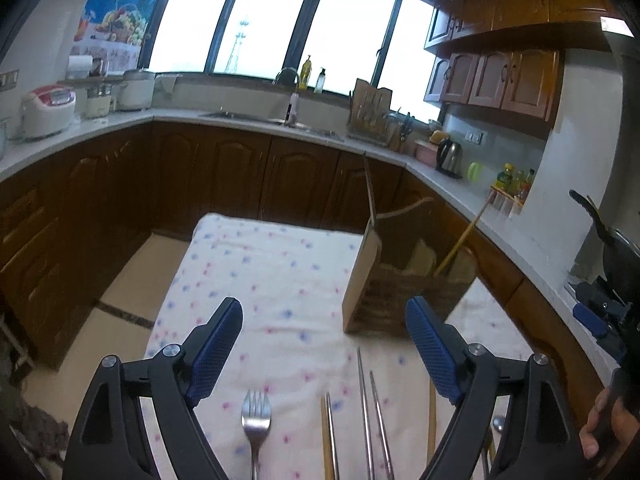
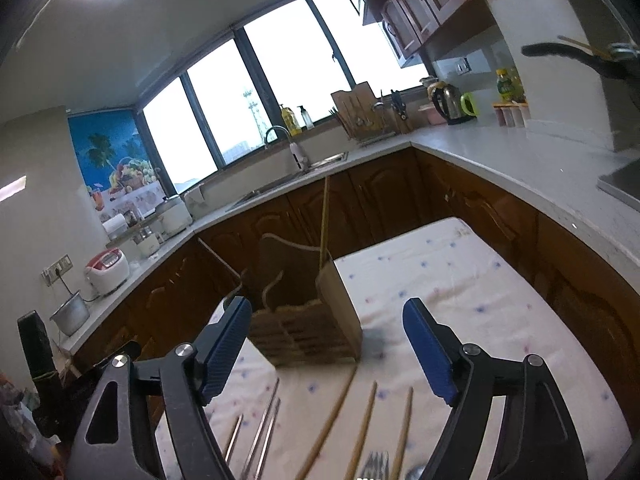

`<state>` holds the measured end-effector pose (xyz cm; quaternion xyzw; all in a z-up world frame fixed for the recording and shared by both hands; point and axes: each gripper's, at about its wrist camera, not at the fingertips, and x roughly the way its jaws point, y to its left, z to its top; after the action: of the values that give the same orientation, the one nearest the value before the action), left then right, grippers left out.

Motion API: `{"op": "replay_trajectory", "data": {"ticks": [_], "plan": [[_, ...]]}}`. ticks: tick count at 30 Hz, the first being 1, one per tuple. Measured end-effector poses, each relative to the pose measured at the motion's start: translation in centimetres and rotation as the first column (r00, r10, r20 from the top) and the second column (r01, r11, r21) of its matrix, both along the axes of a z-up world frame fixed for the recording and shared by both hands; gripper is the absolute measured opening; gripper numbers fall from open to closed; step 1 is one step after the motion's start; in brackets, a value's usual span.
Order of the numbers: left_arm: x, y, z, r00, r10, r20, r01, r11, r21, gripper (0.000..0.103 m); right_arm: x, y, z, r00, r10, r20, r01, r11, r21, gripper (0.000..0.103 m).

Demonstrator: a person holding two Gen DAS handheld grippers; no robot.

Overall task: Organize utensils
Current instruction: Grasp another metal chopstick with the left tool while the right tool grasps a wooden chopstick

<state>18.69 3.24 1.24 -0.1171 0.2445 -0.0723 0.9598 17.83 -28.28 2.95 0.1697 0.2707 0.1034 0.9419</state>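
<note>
Both the left gripper [image 1: 324, 344] and right gripper [image 2: 326, 344] stand wide apart and empty above the fork [image 1: 255, 420] and metal chopsticks [image 1: 370, 412] laid on the floral cloth [image 1: 280, 264], positioned for transfer into the wooden utensil holder [image 1: 400, 280] beyond.

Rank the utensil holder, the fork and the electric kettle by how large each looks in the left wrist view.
1. utensil holder, largest by far.
2. fork, cut off by the bottom edge and very near the camera, so its rank above the kettle is unsure.
3. electric kettle, small only because it stands far off on the counter.
</note>
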Motion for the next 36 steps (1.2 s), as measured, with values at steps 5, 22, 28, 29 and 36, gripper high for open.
{"op": "replay_trajectory", "data": {"ticks": [5,22,28,29,36], "plan": [[-1.0,0.3,-0.2,0.998,0.0,-0.057,0.001,1.0,0.003,0.084,-1.4,-0.1,-1.4,0.999,-0.001,-0.047,0.0,0.999,-0.033,0.08],[0.9,-1.7,-0.1,0.977,-0.045,-0.207,0.057,0.997,0.055,0.084,-1.3,-0.2,-5.0,0.986,-0.035,-0.161,0.019,0.995,-0.101,0.079],[3.0,-3.1,-0.9,0.963,-0.069,-0.262,0.093,0.993,0.078,0.083,-0.4,-0.2,-6.2,0.979,-0.04,-0.199,0.019,0.994,-0.109,0.072],[3.5,-3.3,-1.1,0.96,-0.072,-0.272,0.098,0.992,0.084,0.082,-0.1,-0.2,-6.5,0.977,-0.039,-0.209,0.016,0.994,-0.111,0.068],[6.7,-5.0,-2.3,0.947,-0.078,-0.312,0.114,0.989,0.098,0.081,1.8,0.5,-8.8,0.956,-0.022,-0.293,-0.019,0.991,-0.134,0.051]]}}
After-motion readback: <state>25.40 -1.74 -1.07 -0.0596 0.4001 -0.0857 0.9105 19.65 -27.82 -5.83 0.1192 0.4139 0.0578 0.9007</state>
